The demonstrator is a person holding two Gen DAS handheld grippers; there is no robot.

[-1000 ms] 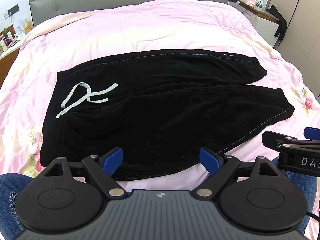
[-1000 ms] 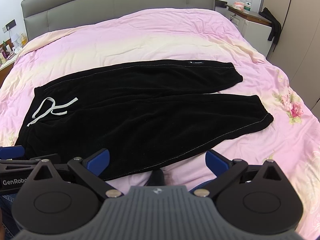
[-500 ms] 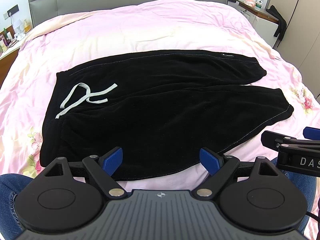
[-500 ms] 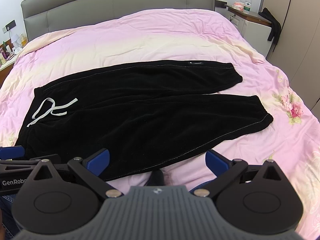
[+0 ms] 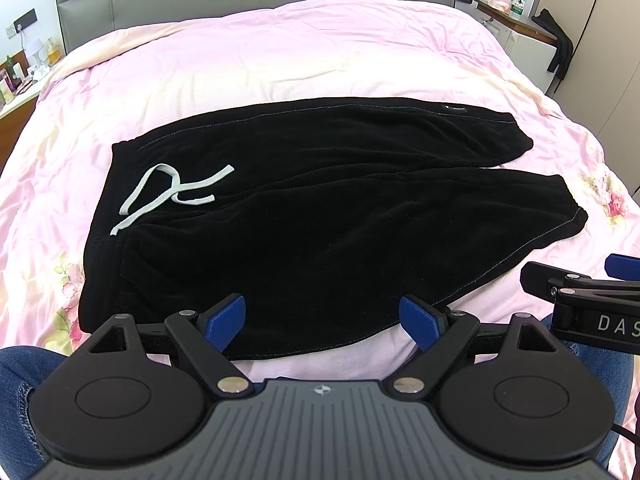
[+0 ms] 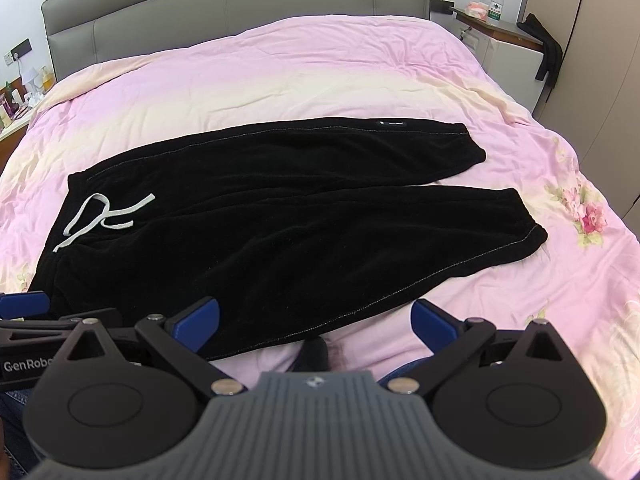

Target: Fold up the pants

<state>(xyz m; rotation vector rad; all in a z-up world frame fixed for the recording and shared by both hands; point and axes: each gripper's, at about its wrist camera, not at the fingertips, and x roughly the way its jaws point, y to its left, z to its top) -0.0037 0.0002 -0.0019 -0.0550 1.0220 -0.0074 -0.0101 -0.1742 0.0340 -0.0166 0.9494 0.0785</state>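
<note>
fingers (image 5: 226,318) apart, both grippers over pants (image 5: 320,216)

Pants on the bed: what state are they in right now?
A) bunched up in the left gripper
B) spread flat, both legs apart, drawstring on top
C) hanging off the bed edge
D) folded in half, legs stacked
B: the pants lie flat on the bed, legs side by side, white drawstring on top; both grippers open, holding nothing.
</note>
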